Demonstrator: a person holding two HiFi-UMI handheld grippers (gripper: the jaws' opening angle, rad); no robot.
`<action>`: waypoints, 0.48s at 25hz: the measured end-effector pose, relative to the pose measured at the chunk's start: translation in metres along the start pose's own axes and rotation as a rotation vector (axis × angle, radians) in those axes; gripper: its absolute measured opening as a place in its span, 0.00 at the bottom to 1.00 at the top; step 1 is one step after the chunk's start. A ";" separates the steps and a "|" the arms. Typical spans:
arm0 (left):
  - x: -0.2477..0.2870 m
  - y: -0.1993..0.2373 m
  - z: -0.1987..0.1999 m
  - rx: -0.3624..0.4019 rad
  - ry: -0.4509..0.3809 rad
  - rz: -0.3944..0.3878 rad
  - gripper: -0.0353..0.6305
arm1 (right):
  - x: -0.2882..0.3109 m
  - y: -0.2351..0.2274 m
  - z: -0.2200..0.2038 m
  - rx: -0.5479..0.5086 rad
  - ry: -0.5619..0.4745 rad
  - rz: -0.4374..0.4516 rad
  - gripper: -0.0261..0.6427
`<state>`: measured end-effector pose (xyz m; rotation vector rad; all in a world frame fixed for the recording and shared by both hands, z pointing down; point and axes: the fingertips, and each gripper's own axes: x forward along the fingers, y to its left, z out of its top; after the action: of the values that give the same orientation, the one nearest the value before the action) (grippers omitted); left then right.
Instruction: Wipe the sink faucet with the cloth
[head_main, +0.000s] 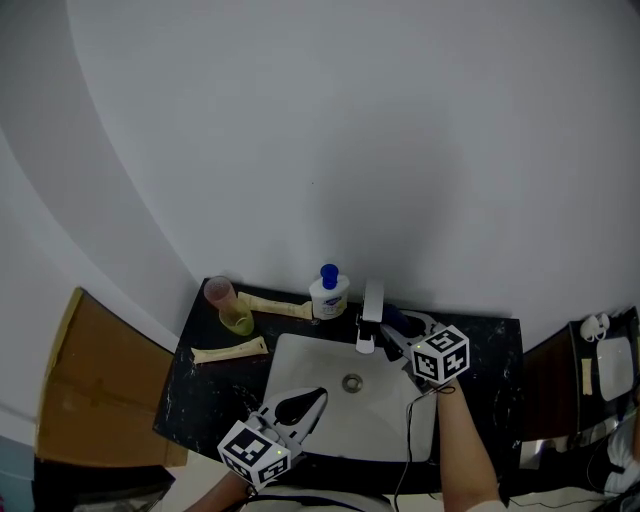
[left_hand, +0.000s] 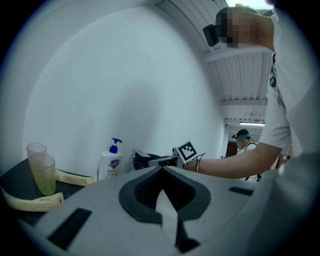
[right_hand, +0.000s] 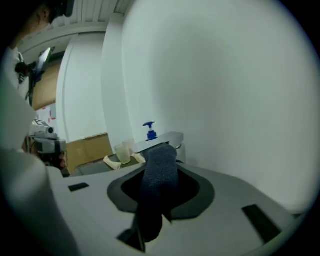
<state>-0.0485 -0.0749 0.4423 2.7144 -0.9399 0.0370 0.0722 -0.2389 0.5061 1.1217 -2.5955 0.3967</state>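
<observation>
The faucet (head_main: 372, 301) stands at the back rim of the white sink (head_main: 300, 365). My right gripper (head_main: 393, 331) reaches it from the right and is shut on a dark blue cloth (head_main: 395, 319). In the right gripper view the cloth (right_hand: 159, 172) hangs between the jaws, and its far end lies against the flat faucet top (right_hand: 167, 138). My left gripper (head_main: 303, 405) hovers over the front of the basin, shut and holding nothing. In the left gripper view its tips (left_hand: 162, 169) meet, with the right gripper's marker cube (left_hand: 186, 150) and the cloth (left_hand: 146, 161) beyond them.
A blue-pump soap bottle (head_main: 328, 292) stands left of the faucet. Two cups (head_main: 230, 306) and two toothpaste tubes (head_main: 274, 306) lie on the black counter (head_main: 200, 395). A cardboard box (head_main: 90, 385) is at the left, and a shelf with white items (head_main: 605, 365) at the right.
</observation>
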 end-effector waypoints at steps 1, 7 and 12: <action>0.001 0.000 -0.001 0.001 0.000 -0.002 0.06 | 0.003 -0.008 0.003 -0.007 0.006 -0.035 0.21; 0.002 0.000 -0.001 0.004 -0.007 -0.006 0.06 | 0.005 0.008 0.011 -0.027 -0.026 0.055 0.21; 0.000 0.002 0.001 0.004 -0.013 0.001 0.06 | -0.021 0.052 -0.003 -0.020 -0.032 0.254 0.21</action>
<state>-0.0497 -0.0770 0.4424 2.7206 -0.9459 0.0214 0.0480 -0.1897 0.4936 0.7990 -2.7724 0.4089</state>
